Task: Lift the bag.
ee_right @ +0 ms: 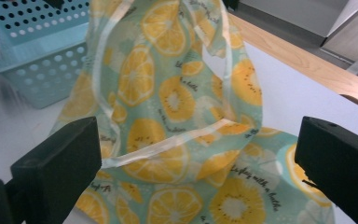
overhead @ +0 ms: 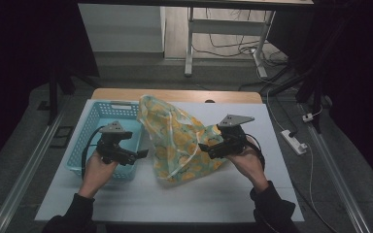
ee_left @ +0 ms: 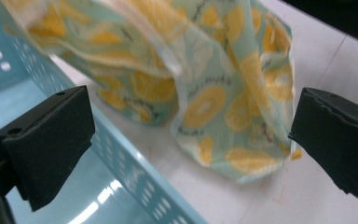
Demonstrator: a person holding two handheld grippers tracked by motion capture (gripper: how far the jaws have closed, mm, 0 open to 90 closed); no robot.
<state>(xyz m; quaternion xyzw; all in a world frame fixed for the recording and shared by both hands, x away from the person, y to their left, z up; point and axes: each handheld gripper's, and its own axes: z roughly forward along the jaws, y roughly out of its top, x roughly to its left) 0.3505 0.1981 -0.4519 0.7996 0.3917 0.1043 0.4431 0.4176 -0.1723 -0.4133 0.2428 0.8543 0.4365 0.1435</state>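
1. A person sits at a white table, holding a black two-jaw gripper in each hand, forearms coming in from the near edge.
2. A soft cloth bag, pale green with a print of orange and lemon slices, lies crumpled at the middle of the table. Its far end rises and leans against the near right corner of a light blue plastic basket.
3. The basket stands on the left part of the table, its walls pierced with rows of small holes.
4. The left gripper hovers over the basket's right wall, pointing right toward the bag. Its jaws stand wide apart and hold nothing; in the left gripper view the bag lies beyond them, past the basket wall.
5. The right gripper points left at the bag's right side. Its jaws are also spread wide, with nothing clamped; in the right gripper view the bag lies between and beyond them, a pale drawstring band crossing the fabric.
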